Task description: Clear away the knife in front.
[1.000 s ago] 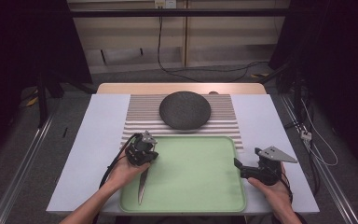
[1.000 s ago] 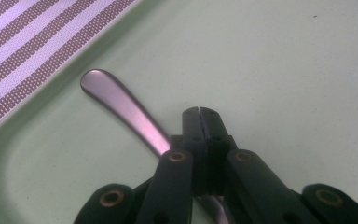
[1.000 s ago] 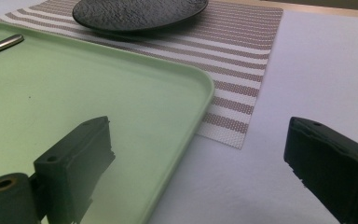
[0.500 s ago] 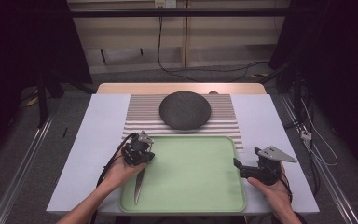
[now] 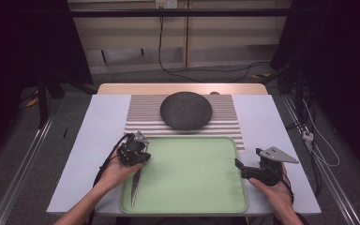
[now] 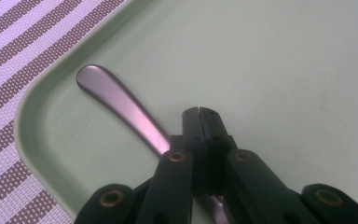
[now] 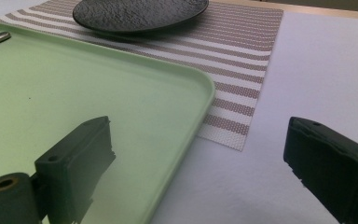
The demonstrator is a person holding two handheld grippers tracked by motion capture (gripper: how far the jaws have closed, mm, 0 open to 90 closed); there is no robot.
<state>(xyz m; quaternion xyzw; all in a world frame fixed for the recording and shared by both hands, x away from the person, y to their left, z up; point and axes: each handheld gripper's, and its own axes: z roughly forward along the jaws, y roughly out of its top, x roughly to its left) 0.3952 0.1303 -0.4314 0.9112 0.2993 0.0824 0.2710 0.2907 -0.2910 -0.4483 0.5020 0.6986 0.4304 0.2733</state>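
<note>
A metal utensil (image 5: pixel 134 187) lies along the left side of the pale green tray (image 5: pixel 192 187). Its rounded handle end (image 6: pixel 107 91) sits near the tray's far left corner. My left gripper (image 5: pixel 133 151) is over that handle with its jaws shut tight together (image 6: pixel 199 112). The handle passes beneath them, not between them. My right gripper (image 5: pixel 240 168) rests at the tray's right edge and points left, its jaws wide open (image 7: pixel 200 140) with nothing between them. One jaw is over the tray (image 7: pixel 74 84), the other over the table.
A dark round plate (image 5: pixel 186 110) sits on a striped mat (image 5: pixel 140 117) just beyond the tray. White table surface (image 5: pixel 103 126) flanks the mat on both sides. Cables run across the floor behind the table.
My left gripper has shifted a little to the left, and the utensil under it has slid left with it. The right gripper has kept still.
</note>
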